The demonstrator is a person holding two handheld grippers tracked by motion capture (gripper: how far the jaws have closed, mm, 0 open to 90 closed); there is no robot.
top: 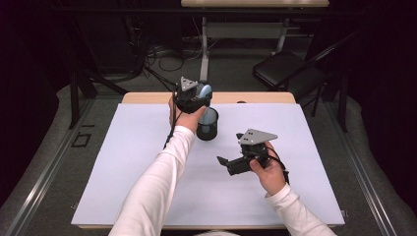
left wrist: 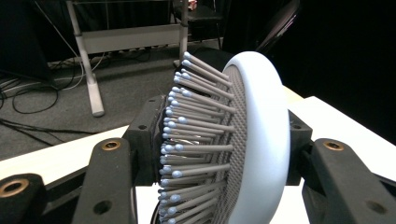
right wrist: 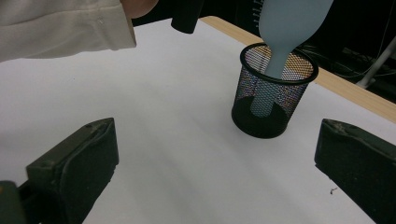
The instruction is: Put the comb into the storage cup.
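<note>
A pale blue hairbrush (left wrist: 252,140) with grey bristles stands upright, head up, and my left gripper (top: 195,98) is shut on that head. Its handle (right wrist: 273,70) reaches down into a black mesh cup (right wrist: 268,100) on the white mat; whether it touches the bottom I cannot tell. In the high view the cup (top: 207,125) sits just below and right of the left hand. My right gripper (top: 227,164) hovers over the mat to the cup's right, jaws wide open with nothing between them, pointing toward the cup.
A white mat (top: 123,167) covers most of the wooden table (top: 147,97). Beyond the far edge are a black folding chair (top: 290,69), a desk frame (top: 204,44) and floor cables (top: 162,56).
</note>
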